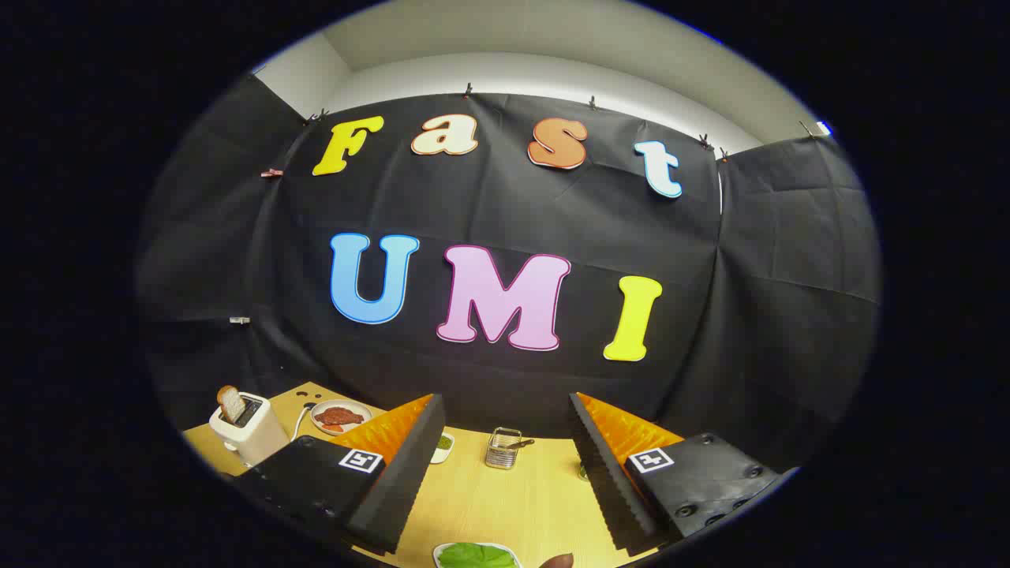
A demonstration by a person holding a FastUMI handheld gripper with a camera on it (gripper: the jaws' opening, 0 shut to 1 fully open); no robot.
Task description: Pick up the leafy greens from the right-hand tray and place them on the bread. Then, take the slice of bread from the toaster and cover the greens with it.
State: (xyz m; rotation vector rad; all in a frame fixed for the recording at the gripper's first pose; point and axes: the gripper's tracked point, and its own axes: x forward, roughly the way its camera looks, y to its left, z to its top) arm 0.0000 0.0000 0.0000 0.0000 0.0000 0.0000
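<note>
1 toaster [251,436] w/ 1 bread slice [231,404], 3 dishes, 1 wire basket [503,448]

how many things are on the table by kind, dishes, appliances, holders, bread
dishes: 3 – plate of reddish food, small dish of green bits, tray of leafy greens between the open gripper fingers
appliances: 1 – toaster
wire holders: 1 – wire holder
bread: 1 – bread slice in the toaster
total: 6

Even overhead light is cast; the surface [505,489] is brightly lit. Straight lines are bent by fisheye distortion, and edges are slightly softened.
</note>
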